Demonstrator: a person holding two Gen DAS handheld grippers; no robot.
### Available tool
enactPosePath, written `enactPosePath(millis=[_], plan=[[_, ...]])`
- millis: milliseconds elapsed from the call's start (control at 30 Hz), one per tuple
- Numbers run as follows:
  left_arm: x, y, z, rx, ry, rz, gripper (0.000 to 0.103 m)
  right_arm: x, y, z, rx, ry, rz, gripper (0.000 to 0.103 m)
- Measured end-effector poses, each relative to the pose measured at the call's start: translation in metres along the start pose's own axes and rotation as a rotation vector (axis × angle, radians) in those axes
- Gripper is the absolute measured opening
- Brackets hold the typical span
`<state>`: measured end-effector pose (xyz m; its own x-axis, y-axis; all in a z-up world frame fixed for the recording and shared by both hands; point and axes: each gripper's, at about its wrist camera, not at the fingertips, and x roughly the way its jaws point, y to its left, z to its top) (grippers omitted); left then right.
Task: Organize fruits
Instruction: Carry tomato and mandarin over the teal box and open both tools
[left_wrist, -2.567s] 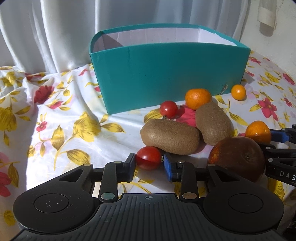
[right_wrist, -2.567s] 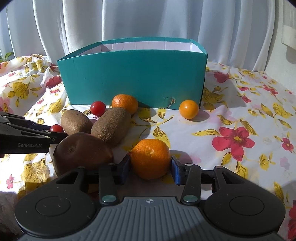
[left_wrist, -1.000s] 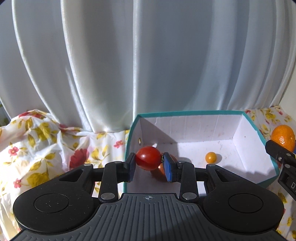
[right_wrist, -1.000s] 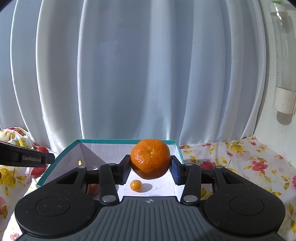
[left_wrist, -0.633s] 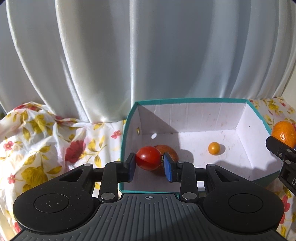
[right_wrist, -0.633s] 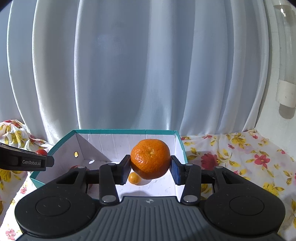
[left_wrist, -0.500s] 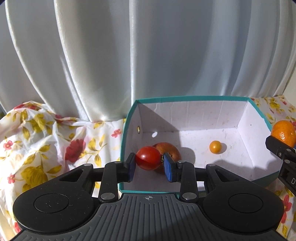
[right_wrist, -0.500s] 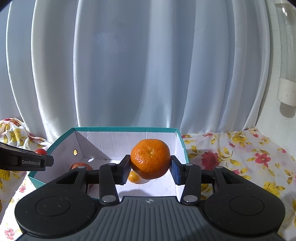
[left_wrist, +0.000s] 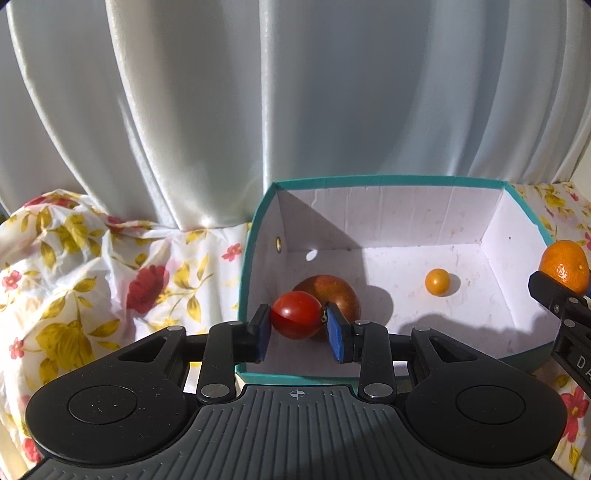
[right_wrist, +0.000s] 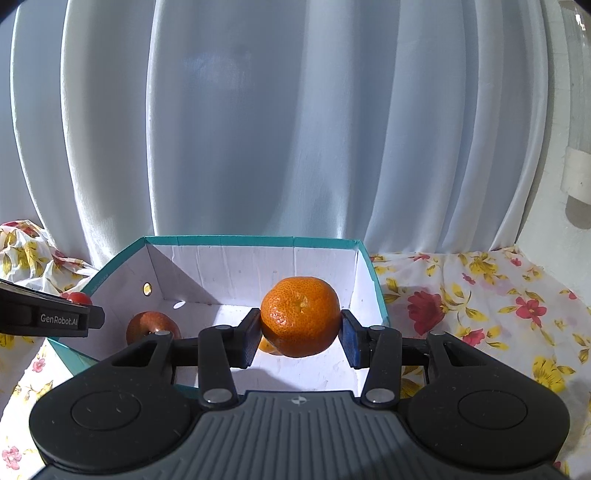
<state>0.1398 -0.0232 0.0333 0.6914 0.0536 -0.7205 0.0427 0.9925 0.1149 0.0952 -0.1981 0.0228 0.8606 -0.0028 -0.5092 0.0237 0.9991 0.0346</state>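
Note:
My left gripper (left_wrist: 297, 325) is shut on a red cherry tomato (left_wrist: 295, 319), held over the left end of the teal box (left_wrist: 369, 181). My right gripper (right_wrist: 300, 332) is shut on a mandarin orange (right_wrist: 300, 315), held over the right end of the same box (right_wrist: 251, 240). On the white floor of the box lie a dark red-brown fruit (left_wrist: 338, 293) and a small orange fruit (left_wrist: 437, 281). The right gripper's mandarin (left_wrist: 565, 266) shows at the right edge of the left wrist view. The tomato (right_wrist: 77, 297) shows at the left edge of the right wrist view.
A floral cloth (left_wrist: 92, 266) covers the surface around the box and runs on to its right (right_wrist: 480, 295). White curtains (left_wrist: 295, 92) hang close behind the box. A white fixture (right_wrist: 578, 177) hangs on the wall at far right.
Both grippers have sunk a little toward the box with their fruit still held. More of the box floor and the dark red-brown fruit now show.

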Motion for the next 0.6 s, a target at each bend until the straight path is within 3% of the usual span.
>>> enactPosePath(millis=[600], plan=[[0.0095,-0.0003,-0.0002,0.0,0.028,0.001,0.035,0.0104,0.001,-0.0053,-0.018,0.025,-0.006,0.044]])
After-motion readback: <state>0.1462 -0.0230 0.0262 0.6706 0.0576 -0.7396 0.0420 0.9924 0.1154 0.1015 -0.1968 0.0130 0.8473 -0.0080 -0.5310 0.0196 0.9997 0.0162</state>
